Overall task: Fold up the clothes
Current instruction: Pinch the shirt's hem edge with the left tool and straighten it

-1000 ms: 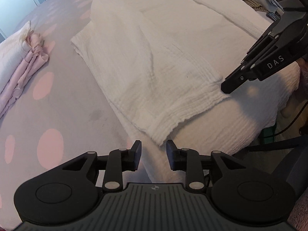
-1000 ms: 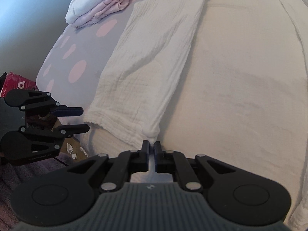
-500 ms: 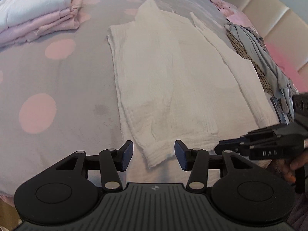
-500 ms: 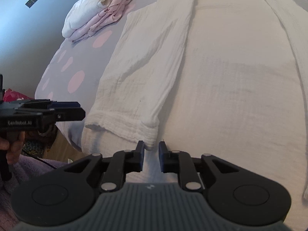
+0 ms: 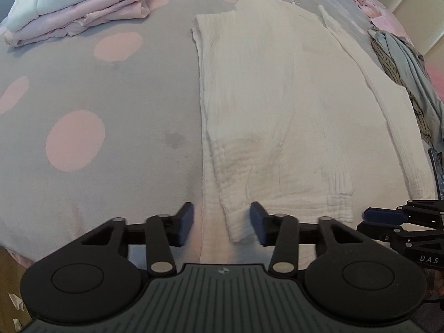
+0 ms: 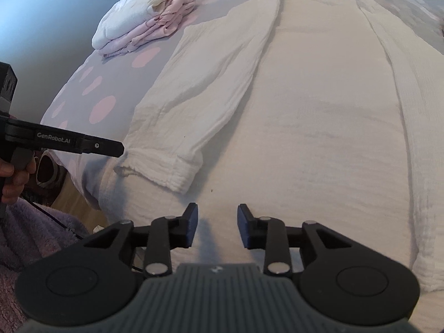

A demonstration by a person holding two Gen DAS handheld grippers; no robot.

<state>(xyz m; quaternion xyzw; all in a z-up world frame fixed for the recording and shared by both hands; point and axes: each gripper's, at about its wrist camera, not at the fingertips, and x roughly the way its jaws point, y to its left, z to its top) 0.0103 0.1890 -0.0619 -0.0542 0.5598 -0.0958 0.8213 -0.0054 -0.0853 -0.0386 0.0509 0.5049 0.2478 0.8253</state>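
A white textured garment (image 5: 277, 97) lies flat on the bed, one sleeve (image 6: 208, 97) folded in over its body (image 6: 319, 111). In the left wrist view the sleeve's cuff (image 5: 241, 227) lies between the jaws of my left gripper (image 5: 222, 224). Those jaws are opening and the pads stand clear of the cloth. My right gripper (image 6: 217, 224) hovers over the garment's lower body, jaws opening, with nothing held between them. Each gripper shows in the other view: the left gripper (image 6: 118, 148) beside the cuff (image 6: 166, 169), the right gripper (image 5: 365, 220) at the hem.
A stack of folded white and pink clothes (image 5: 75, 2) (image 6: 141, 25) sits at the far left on the grey, pink-dotted bed cover (image 5: 97, 97). Loose grey and patterned clothes (image 5: 402, 63) lie at the far right. A hand (image 6: 14, 177) and a purple fleece (image 6: 27, 236) are at the bed's near edge.
Both grippers went from nearly shut to open. The left gripper rolled and now straddles the sleeve cuff. The right gripper drew away from the cuff toward the garment's middle.
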